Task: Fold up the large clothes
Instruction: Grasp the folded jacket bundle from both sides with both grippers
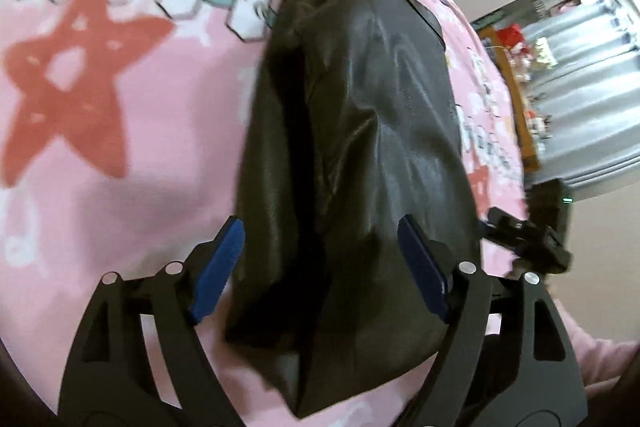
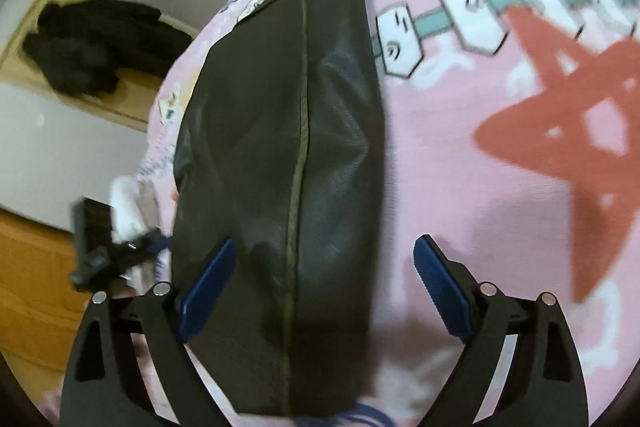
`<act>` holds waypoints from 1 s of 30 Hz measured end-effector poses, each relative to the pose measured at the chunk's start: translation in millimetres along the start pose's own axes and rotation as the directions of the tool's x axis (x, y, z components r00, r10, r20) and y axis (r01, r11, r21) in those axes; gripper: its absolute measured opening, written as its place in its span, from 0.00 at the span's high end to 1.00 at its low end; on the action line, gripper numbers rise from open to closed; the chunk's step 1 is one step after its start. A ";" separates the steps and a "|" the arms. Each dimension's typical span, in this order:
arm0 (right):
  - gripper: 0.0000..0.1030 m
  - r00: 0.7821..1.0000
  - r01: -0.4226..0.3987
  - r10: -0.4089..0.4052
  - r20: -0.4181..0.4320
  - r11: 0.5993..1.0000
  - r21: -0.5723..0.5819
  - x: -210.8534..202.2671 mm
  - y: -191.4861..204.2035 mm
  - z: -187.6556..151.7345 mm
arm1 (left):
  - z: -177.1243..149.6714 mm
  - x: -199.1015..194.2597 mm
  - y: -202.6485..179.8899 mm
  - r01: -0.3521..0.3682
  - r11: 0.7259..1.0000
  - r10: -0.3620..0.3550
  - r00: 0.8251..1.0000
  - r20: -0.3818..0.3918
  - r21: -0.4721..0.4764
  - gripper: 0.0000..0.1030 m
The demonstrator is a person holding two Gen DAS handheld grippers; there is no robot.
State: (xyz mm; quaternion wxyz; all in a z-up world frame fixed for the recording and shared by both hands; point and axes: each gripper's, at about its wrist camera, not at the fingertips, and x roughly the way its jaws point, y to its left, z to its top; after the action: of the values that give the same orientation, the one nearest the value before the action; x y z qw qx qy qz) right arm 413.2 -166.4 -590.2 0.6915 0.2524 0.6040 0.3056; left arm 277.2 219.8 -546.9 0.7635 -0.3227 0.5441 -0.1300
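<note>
Pink star-print bedspread (image 1: 120,187) carries the dark leather-look garment (image 1: 360,147), folded narrow, lying lengthwise. My left gripper (image 1: 320,267) and right gripper (image 2: 324,291) hover spread wide, empty. I'd pinch both near corners squarely, then fold away evenly.

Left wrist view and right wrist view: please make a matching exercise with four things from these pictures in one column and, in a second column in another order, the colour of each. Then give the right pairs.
Things:
1. large leather-like garment
2. printed bed sheet
3. big star printed on the sheet
4. ribbed finger pads of the right gripper

Colours:
A. blue
B. red
C. dark, nearly black
D. pink

Pairs: 1-C, 2-D, 3-B, 4-A
</note>
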 end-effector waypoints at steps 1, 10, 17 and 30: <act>0.14 1.000 0.008 -0.007 -0.020 0.999 0.031 7.3 -3.9 2.8 | 1.6 2.3 2.6 0.029 0.999 -0.029 1.000 0.000 -0.013 0.25; 0.11 0.998 0.062 -0.064 -0.029 0.996 -0.069 20.4 24.8 7.4 | 8.1 31.3 -15.8 0.058 0.995 -0.053 0.996 -0.070 0.080 0.24; 0.09 0.988 0.148 -0.154 -0.030 0.978 -0.147 33.5 36.3 4.2 | 5.9 61.5 -26.5 0.116 0.983 -0.091 0.981 -0.171 0.142 0.23; 0.07 0.983 0.154 -0.168 -0.069 0.973 -0.172 47.2 42.6 13.1 | 32.9 98.3 -42.6 0.247 0.964 -0.221 0.951 -0.216 0.100 0.13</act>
State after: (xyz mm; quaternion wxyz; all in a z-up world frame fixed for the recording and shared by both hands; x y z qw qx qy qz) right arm 425.1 -102.6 -589.8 0.7068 0.1310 0.6233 0.3079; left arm 350.5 145.0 -586.7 0.7021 -0.3215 0.5675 -0.2858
